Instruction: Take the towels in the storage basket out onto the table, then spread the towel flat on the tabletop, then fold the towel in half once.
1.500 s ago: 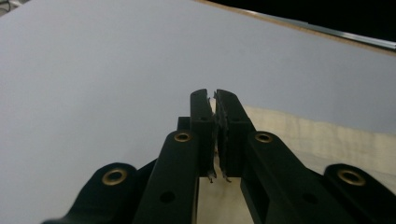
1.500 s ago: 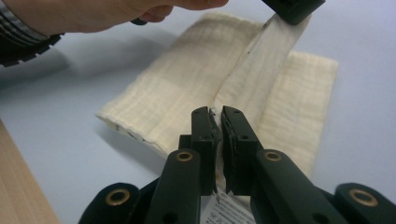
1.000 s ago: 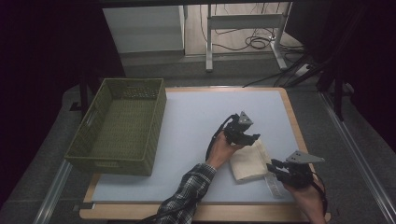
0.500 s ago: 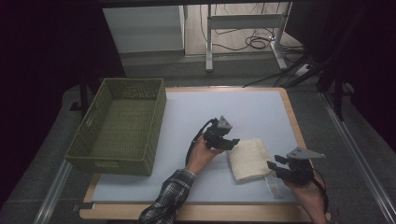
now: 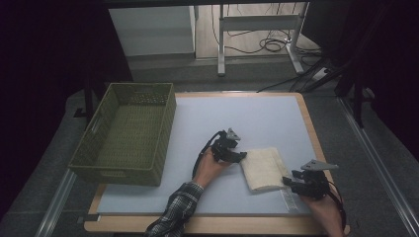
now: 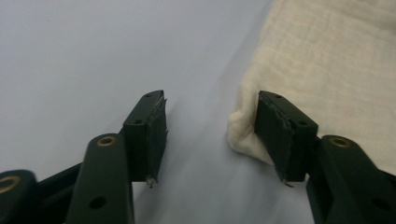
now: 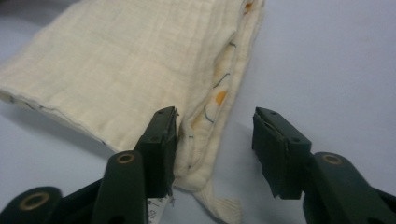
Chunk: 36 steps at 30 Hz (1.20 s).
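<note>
1. The folded cream cloth with small orange and dark marks (image 5: 263, 169) lies flat on the pale blue-grey surface (image 5: 257, 118), near the front and to the right. The left gripper (image 5: 240, 156) is at the cloth's left edge and the right gripper (image 5: 288, 181) is at its near right corner.

2. The left gripper's jaws are half open. One jaw sits on the bare surface and the other rests against the rolled corner of the cloth (image 6: 322, 60). Nothing is pinched yet. If these jaws shut here, I think they may catch only the top layer, and the fold could fall open.

3. The right gripper's (image 7: 215, 140) jaws have just been opening. They stand apart, with the cloth's layered edge (image 7: 140, 70) between them, touching the left jaw, and no squeeze on it. The loose corner could slip out if the hand lifts now.

4. If one hand pulls before the other has a grip, the cloth may slide across the smooth surface and bunch up.

5. The left forearm, in a checked sleeve (image 5: 179, 210), comes in from the near edge and leans to the right, with the gripper low and pointing at the cloth. The right hand (image 5: 321, 205) stays near the front right corner, with its gripper pointing left at the cloth.

6. The green woven plastic basket (image 5: 129, 133) sits far off to the left, well apart from the cloth.
</note>
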### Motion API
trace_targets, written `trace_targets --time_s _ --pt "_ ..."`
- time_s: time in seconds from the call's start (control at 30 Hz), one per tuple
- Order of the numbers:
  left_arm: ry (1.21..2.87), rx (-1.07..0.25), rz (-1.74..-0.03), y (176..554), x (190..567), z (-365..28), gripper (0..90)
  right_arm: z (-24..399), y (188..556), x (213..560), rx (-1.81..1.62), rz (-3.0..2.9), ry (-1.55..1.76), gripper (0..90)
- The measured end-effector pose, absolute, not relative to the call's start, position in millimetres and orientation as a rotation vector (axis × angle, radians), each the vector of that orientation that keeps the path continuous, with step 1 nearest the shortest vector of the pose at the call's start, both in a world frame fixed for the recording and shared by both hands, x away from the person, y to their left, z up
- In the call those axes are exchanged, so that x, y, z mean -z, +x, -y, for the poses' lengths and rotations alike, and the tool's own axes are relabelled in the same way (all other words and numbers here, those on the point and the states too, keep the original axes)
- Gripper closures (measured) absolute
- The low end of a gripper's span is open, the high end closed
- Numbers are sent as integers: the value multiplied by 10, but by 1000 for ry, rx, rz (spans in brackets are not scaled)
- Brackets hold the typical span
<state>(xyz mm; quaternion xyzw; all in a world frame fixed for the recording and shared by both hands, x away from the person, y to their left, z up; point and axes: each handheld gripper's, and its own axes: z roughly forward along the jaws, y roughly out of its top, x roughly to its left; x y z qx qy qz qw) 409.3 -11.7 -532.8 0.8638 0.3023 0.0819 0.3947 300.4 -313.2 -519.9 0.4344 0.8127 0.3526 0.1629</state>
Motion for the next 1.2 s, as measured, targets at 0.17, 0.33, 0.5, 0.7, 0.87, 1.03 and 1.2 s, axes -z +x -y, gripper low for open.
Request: trace_targets --time_s 0.17,0.33,0.5,0.7,0.87,1.03,1.2 --pt "2169 -133 -759 4087 5347 99 565 3130 2998 5211 -1052 -2328 1271 660" --pt "2161 -44 -727 4069 5359 112 793 3146 3008 5234 -1127 -2337 1323 804" --pt "2168 -105 -693 4026 5331 129 840 3126 3014 5211 -1115 -2353 1334 829" --pt "2135 -140 -671 4000 5225 99 845 3137 3001 5145 -1148 -2363 1324 830" --pt "2131 -166 -664 3975 5113 51 843 3104 2967 5034 -1174 -2356 1286 829" --pt "2133 -188 -664 3978 5025 -24 842 3042 2959 4941 -1206 -2353 1246 829" --pt "2126 -217 -673 3965 4928 -113 842 2942 2971 4872 -1221 -2363 1203 829"
